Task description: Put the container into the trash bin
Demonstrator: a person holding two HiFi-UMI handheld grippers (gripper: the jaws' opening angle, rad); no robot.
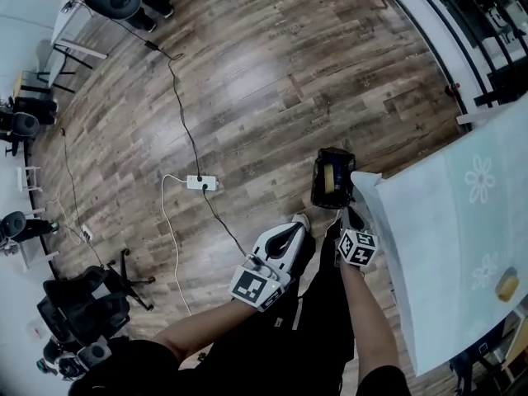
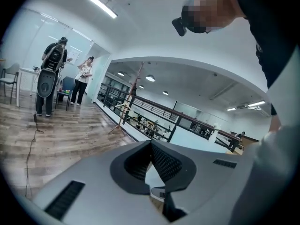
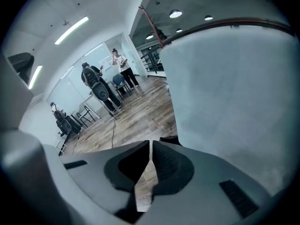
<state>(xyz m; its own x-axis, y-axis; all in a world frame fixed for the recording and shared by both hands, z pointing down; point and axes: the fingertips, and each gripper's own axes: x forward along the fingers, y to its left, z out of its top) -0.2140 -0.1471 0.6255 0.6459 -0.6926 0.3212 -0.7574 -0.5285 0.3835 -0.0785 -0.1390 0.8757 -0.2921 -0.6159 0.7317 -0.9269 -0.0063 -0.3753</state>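
Wooden floor (image 1: 247,73) carries the bin (image 1: 318,191) just beside the corner of the surface (image 1: 445,221), and the container (image 1: 332,176) lies inside it. Left gripper (image 1: 299,223) and right gripper (image 1: 351,214) hang near the bin, each with fingers pressed together and empty.

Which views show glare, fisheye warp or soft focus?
Head view: heavy fisheye, with a bright sheen on the wood floor. Left gripper view: strip light blown out, dark vignette at the corners. Right gripper view: tablecloth very close, soft and featureless.

White power strip (image 1: 201,183), office chair (image 1: 82,305), floral tablecloth (image 1: 458,246)
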